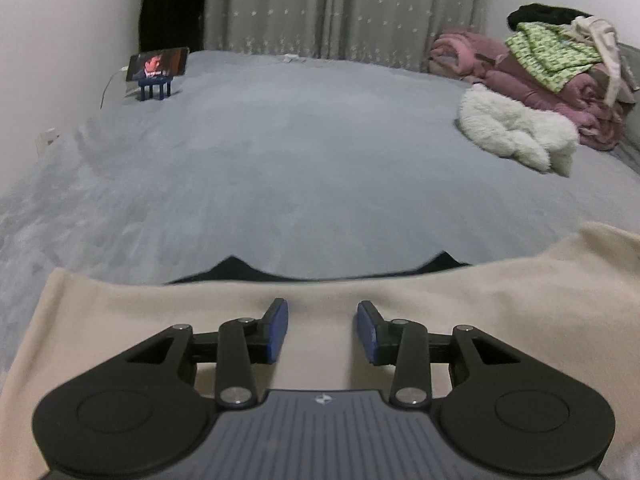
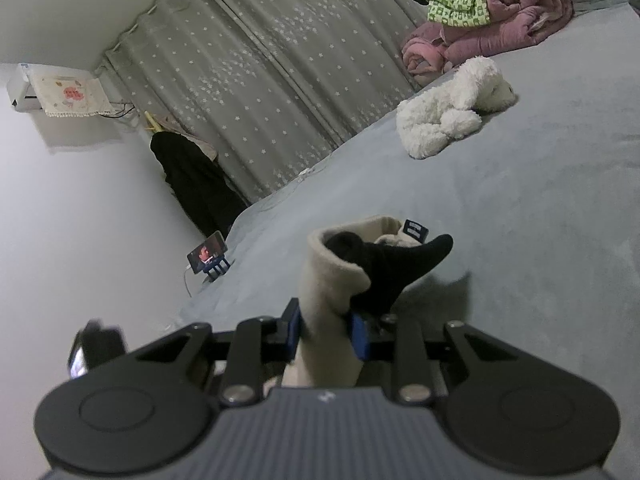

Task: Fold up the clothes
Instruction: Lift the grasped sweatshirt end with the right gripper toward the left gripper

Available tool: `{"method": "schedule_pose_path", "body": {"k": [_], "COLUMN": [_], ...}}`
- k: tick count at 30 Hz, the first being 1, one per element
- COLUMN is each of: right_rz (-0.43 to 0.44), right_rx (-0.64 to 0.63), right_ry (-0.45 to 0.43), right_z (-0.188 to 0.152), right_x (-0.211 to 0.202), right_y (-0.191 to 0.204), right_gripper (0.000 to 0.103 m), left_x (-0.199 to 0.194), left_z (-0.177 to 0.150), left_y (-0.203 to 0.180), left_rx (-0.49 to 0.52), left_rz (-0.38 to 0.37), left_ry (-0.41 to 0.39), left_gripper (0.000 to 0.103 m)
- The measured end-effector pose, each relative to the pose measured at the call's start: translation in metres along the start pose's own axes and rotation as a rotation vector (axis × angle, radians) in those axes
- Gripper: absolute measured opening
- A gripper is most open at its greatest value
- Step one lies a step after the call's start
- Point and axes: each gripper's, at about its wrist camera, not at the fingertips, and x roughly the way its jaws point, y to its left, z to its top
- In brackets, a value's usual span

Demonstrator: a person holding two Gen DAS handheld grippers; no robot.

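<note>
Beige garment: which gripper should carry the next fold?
Right, probably. The right gripper is already shut on a bunched part of the beige garment, lifted above the bed. The left gripper is open over flat cloth, holding nothing, and could pin it.

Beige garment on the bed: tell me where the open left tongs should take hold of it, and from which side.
Grip the beige garment at its far edge, where the black trim peeks out. The left tongs hover open just short of that edge, so push forward and down over it. The right tongs hold a bunched corner aloft, so a matching edge grip should let both lift evenly.
</note>
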Motion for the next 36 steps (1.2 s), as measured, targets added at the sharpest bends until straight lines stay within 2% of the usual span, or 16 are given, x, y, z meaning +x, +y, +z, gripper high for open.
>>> {"method": "schedule_pose_path", "body": {"k": [8,19,24,30,32,36], "right_rz": [0.001,-0.019,-0.014,-0.012,-0.01,0.0], "right_rx": [0.02,0.03,0.022,0.024,0.023,0.02], "right_ry": [0.007,0.007,0.006,0.005,0.007,0.008], "right_z": [0.002,0.002,0.002,0.002,0.002,0.003], "right_x": [0.002,0.004,0.003,0.002,0.002,0.0], "right_y": [-0.002,-0.003,-0.003,-0.004,-0.003,-0.001], "right_gripper": [0.024,0.024,0.024,0.024,0.024,0.023], "left_x": [0.013,-0.015,-0.04,-0.075,-0.085,-0.095], "left_z": [0.009,-0.015,-0.036,-0.07,-0.081,-0.091], "left_y": [-0.001,-0.002,-0.001,-0.01,-0.014,-0.015], "left_rx": [-0.019,0.02,0.072,0.226,0.264,0.287], "left_rz": [0.022,0.034,0.033,0.043,0.039,0.038], "left_ry": [-0.001,-0.045,-0.071,-0.087,-0.065,-0.081], "left_gripper": [0.037,0.037,0.038,0.038,0.038,0.038]}}
